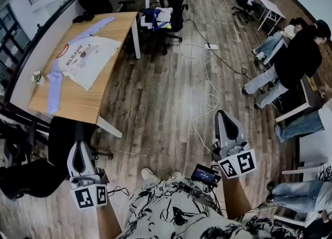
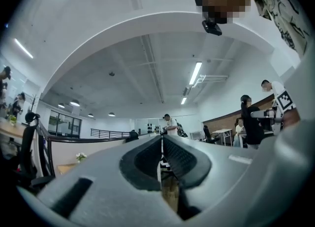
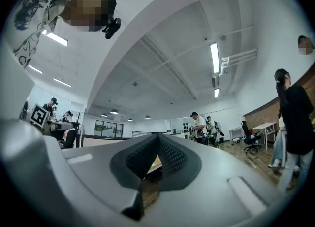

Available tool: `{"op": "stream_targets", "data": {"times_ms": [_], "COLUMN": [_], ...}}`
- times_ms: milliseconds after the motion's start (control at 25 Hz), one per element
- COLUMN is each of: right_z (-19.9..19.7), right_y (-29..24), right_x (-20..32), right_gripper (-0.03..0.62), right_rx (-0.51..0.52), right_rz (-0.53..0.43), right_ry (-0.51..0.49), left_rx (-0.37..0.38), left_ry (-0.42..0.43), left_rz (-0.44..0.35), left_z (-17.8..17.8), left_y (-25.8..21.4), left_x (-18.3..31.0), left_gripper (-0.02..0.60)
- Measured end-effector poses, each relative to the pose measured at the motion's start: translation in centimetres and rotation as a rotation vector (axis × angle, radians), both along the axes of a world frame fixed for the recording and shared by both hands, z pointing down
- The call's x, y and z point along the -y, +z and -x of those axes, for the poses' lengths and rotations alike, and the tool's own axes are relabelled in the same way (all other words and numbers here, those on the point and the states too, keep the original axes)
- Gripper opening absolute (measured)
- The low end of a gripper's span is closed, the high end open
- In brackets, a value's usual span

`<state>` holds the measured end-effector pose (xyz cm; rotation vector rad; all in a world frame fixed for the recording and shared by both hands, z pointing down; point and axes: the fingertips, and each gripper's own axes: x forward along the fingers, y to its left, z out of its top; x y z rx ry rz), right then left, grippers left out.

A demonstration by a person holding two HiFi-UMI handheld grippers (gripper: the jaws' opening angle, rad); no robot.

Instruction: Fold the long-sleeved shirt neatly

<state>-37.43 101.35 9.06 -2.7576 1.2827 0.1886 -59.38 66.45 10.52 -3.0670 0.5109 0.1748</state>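
Left gripper [image 1: 79, 145], right gripper [image 1: 222, 114]: grey shells, black ribbed pads [image 2: 184, 159], white cubes [image 1: 91, 195] bearing black square markers. Wearer: black-patterned white shirt [image 1: 176, 213], white shoe [image 1: 148, 175].

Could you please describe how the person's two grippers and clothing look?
The left gripper and right gripper have grey fingers with black textured inner faces. Each carries a white cube with black square markers. The top is black-and-white patterned.

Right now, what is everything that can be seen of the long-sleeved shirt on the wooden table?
The long-sleeved shirt lies unfolded and flat, front up, on the wooden table at the upper left of the head view. Its body is white with a printed picture on the chest and a red neck trim; the sleeves are pale blue, spread out toward opposite ends of the table. Only the table touches it.
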Motion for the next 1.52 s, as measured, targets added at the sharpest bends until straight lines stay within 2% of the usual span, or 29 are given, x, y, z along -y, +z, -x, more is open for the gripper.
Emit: {"op": "stream_targets", "data": {"times_ms": [40, 120, 160, 240, 320, 360, 400, 440, 880, 1120, 1320, 1520], "right_z": [0.0, 0.1, 0.1, 0.0, -0.4, -0.7, -0.8, -0.9, -1.3, -3.4, -9.5, -20.4], "right_y": [0.0, 0.0, -0.1, -0.1, -0.1, -0.1, 0.0, 0.0, 0.5, 1.7, 3.8, 4.7], "right_x": [0.1, 0.4, 0.5, 0.7, 0.8, 0.9, 1.1, 1.3, 4.1, 5.2, 7.6, 11.1], "right_gripper": [-0.003, 0.062, 0.094, 0.181, 0.322, 0.381, 0.404, 0.411, 0.414, 0.414, 0.414, 0.416], "right_rx": [0.0, 0.002, 0.004, 0.009, 0.013, 0.012, 0.009, 0.005, 0.001, 0.029, 0.054, 0.049], "right_rz": [0.001, -0.004, -0.009, -0.022, -0.029, -0.026, -0.019, -0.012, 0.003, 0.01, 0.002, -0.016], "right_ry": [-0.002, -0.01, -0.014, -0.019, -0.016, -0.011, -0.005, -0.001, 0.079, 0.118, 0.106, 0.067], "left_rx": [0.001, -0.001, -0.004, -0.014, -0.026, -0.031, -0.034, -0.034, 0.017, 0.065, 0.081, 0.113], "left_ry": [-0.008, -0.018, -0.023, -0.039, -0.07, -0.09, -0.104, -0.109, -0.041, -0.014, -0.018, -0.069], "left_rz": [-0.006, 0.0, 0.006, 0.008, -0.003, -0.004, 0.001, 0.009, 0.015, 0.025, 0.027, 0.007], "left_z": [0.1, 0.3, 0.3, 0.5, 0.6, 0.6, 0.6, 0.6, -1.5, -4.7, -10.8, -19.4], "left_y": [0.0, 0.0, 0.1, 0.1, 0.0, -0.1, -0.1, 0.1, 2.0, 3.7, 5.1, 6.0], "left_x": [0.1, 0.5, 0.7, 1.2, 1.8, 2.3, 2.9, 3.4, 8.2, 10.6, 12.5, 15.1], "left_gripper": [0.033, 0.129, 0.156, 0.204, 0.302, 0.372, 0.429, 0.447, 0.462, 0.469, 0.471, 0.477]}}
